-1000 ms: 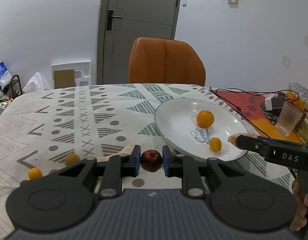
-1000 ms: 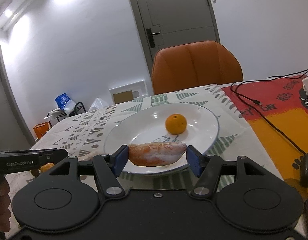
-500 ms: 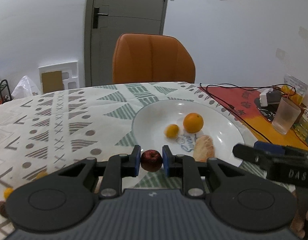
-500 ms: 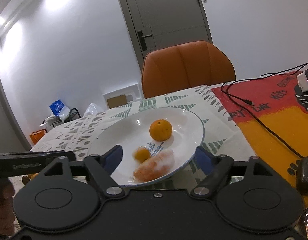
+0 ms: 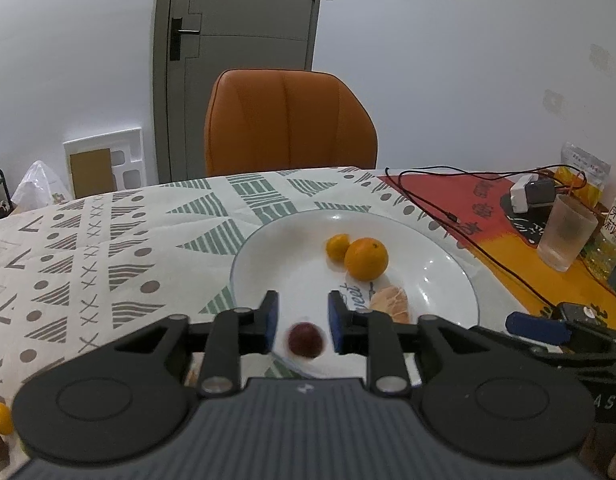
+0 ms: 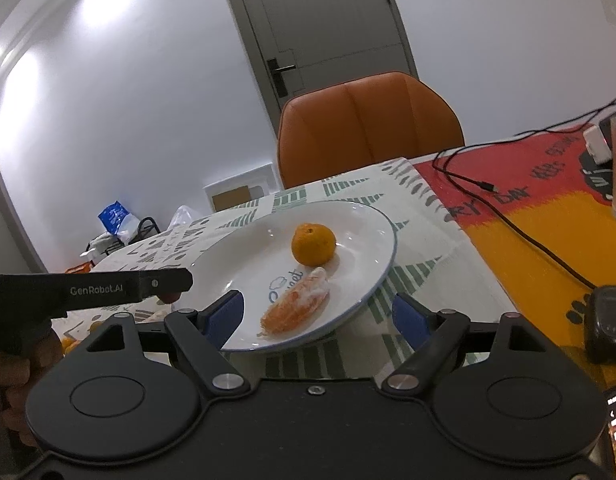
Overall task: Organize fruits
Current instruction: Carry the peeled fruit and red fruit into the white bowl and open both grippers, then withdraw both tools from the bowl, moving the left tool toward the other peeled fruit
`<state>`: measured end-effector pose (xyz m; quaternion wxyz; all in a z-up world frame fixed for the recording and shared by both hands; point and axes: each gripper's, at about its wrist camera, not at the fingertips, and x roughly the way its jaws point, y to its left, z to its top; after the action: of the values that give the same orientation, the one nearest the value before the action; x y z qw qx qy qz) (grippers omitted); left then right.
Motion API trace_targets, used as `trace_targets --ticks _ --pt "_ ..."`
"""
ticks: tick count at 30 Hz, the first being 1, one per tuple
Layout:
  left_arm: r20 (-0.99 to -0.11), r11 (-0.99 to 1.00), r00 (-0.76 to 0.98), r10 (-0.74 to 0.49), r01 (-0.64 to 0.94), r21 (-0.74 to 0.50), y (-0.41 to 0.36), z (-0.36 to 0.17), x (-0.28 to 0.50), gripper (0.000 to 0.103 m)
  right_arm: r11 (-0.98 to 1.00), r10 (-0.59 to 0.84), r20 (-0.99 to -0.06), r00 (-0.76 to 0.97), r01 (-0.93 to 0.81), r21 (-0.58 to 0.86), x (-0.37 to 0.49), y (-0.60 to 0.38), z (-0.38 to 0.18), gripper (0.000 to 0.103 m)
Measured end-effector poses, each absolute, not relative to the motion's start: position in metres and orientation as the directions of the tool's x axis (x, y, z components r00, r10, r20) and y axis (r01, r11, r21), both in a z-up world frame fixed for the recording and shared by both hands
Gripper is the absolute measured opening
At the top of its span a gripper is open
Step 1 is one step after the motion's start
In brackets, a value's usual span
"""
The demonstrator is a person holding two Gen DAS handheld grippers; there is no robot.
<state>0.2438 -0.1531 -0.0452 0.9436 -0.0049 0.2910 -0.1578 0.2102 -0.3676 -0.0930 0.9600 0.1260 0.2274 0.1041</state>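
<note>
Here the dark red fruit (image 5: pixel 306 340) lies loose on the plate (image 5: pixel 447 280) rim, blurred, between the left gripper's (image 5: pixel 301 322) fingers, which have just been opening and stand apart from it; the right gripper's (image 6: pixel 317 316) fingers gape over a peeled segment (image 6: pixel 296 306) near lettering ending "eet".

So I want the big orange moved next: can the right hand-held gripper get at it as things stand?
Probably yes: the right hand-held gripper is open and empty, and the big orange sits exposed on the plate ahead, beyond the peeled segment.

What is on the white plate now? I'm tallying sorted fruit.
On the white plate: large orange, small orange, peeled segment, dark red fruit at the near rim. Gripper bodies hide the nearest edge.
</note>
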Motion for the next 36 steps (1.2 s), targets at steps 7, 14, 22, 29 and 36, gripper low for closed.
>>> trace_targets --ticks 7,14,22,29,36 --pt "-0.557 0.957 0.782 -0.279 0.274 -0.094 -0.148 -0.043 0.235 0.048 0.944 0.257 -0.41 0.875 -0.137 0.301 0.207 -0.37 -0.093 0.082" --pt "-0.553 0.969 0.798 -0.241 0.232 -0.087 -0.134 -0.039 0.221 0.067 0.94 0.266 -0.409 0.873 -0.141 0.31 0.202 -0.367 -0.093 0.086" --pt "-0.518 0.987 0.84 -0.163 0.14 -0.082 -0.111 -0.033 0.201 0.088 0.944 0.262 -0.399 0.879 -0.147 0.296 0.194 -0.36 -0.087 0.097" --pt "-0.498 0.992 0.858 -0.122 0.083 -0.099 -0.087 -0.029 0.186 0.095 0.948 0.243 -0.391 0.888 -0.133 0.288 0.187 -0.349 -0.082 0.103" --pt "-0.493 0.992 0.865 -0.096 0.042 -0.12 -0.068 -0.029 0.173 0.099 0.952 0.243 -0.389 0.889 -0.142 0.27 0.181 -0.333 -0.077 0.103"
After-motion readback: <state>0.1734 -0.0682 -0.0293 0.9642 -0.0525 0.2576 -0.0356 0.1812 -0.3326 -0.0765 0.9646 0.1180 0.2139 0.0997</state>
